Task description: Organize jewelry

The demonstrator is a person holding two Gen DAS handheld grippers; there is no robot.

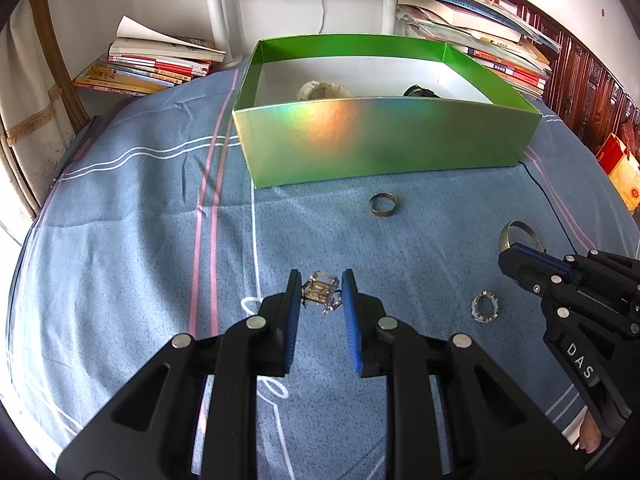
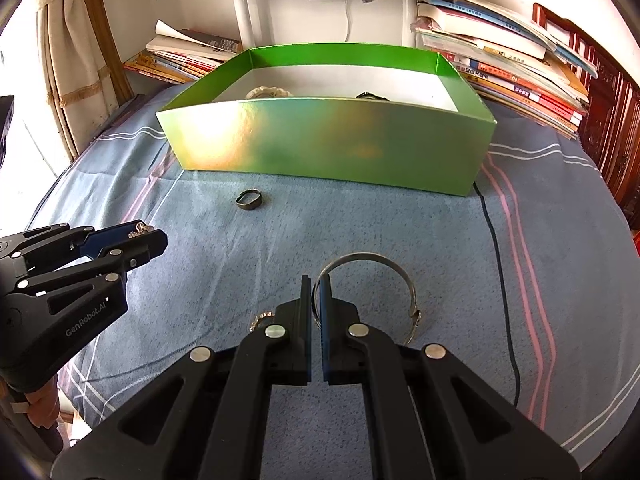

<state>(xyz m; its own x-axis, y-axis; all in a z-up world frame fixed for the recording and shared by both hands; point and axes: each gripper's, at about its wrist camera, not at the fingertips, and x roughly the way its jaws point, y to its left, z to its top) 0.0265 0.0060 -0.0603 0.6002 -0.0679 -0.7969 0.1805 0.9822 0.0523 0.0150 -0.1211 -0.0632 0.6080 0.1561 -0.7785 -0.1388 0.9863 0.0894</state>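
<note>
Left wrist view: the left claw (image 1: pixel 321 285) stands open around a crystal piece (image 1: pixel 320 291) on the blue cloth (image 1: pixel 120 240), before a green box (image 1: pixel 384 140). Right wrist view: the right claw (image 2: pixel 317 292) is pinched on a silver bangle (image 2: pixel 372 262); a dark ring (image 2: pixel 249 200) lies near the box.

Home bedroom, bedsheet (image 1: pixel 120 240), stacked books (image 1: pixel 152 68)

Stacked books (image 1: pixel 156 66) flank a white stand (image 1: pixel 218 12) behind the blue striped cloth (image 1: pixel 120 220).
</note>
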